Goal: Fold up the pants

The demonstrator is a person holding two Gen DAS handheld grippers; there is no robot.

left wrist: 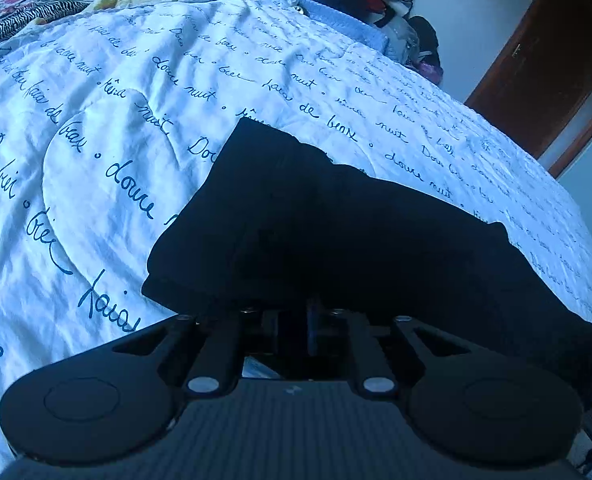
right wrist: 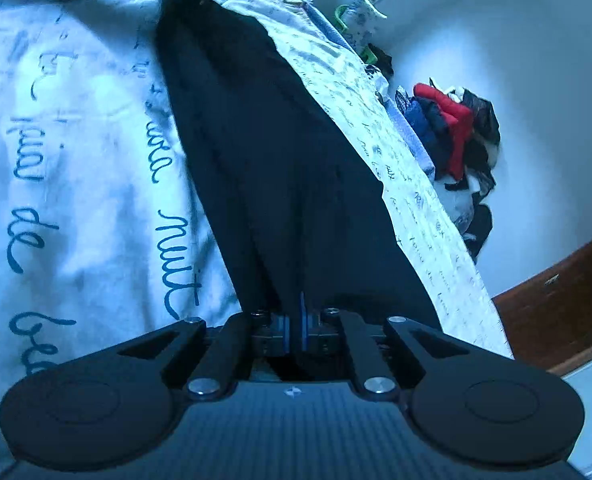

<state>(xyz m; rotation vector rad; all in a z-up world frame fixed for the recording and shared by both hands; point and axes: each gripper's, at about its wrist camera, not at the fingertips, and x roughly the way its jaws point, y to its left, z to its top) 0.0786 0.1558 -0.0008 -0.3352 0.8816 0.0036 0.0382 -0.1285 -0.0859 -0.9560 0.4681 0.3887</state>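
A: On the script-printed bedspread (left wrist: pixel 115 128), seen from the left wrist, the black pants (left wrist: pixel 336 232) are laid folded. The left gripper (left wrist: pixel 312 320) is sunk in their near edge; whether cloth is pinched cannot be told.

B: From the right wrist, the right gripper (right wrist: pixel 296 324) is nearly closed on the pants' edge (right wrist: pixel 263 184). A fold looks just laid; release is called for next.

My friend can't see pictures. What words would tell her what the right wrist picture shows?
Dark pants lie stretched in a long strip across a white bedspread printed with blue handwriting, their near end pinched in the right tool. A pile of clothes sits beyond the bed.
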